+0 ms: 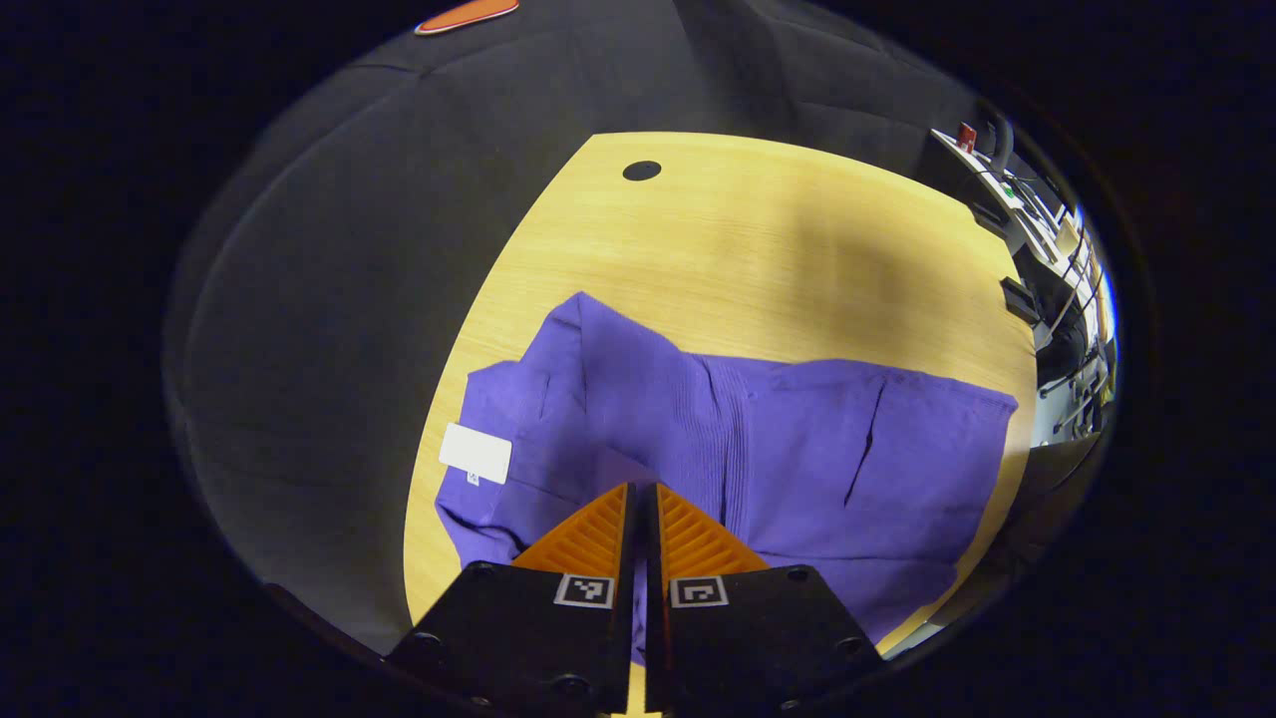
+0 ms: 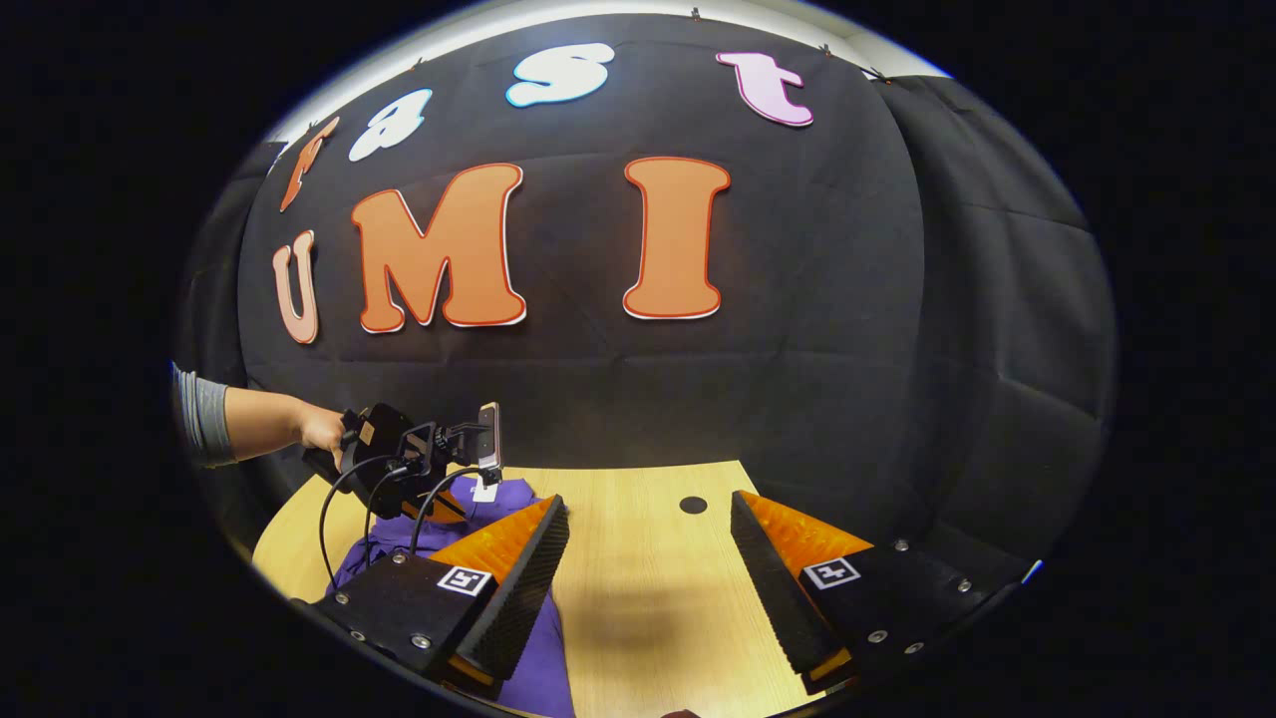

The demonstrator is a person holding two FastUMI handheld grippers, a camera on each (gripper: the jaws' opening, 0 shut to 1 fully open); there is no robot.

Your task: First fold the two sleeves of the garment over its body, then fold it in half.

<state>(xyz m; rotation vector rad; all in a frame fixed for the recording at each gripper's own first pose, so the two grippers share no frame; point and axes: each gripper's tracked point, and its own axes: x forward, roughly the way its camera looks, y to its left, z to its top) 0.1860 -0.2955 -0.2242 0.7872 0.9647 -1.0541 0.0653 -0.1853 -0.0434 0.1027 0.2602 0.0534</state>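
A purple garment [image 1: 797, 439] lies spread on the wooden table [image 1: 748, 229], with a white tag [image 1: 476, 454] near its left end. One part is folded up to a peak at the far side. My left gripper [image 1: 643, 491] sits over the garment's near edge, its fingers pressed together with a fold of purple cloth running into them. The right gripper view has that same gripper [image 2: 439, 499] held by a hand [image 2: 324, 429] above the garment [image 2: 533, 658]. My right gripper [image 2: 648, 509] hangs open over bare table [image 2: 648, 598], to the right of the cloth, with nothing between its fingers.
A round black hole [image 1: 642, 171] marks the table's far part and also appears ahead of the right gripper [image 2: 693, 505]. The black cloth wall [image 2: 817, 379] rises just behind the table. Shelves with equipment [image 1: 1037, 229] stand past the right edge.
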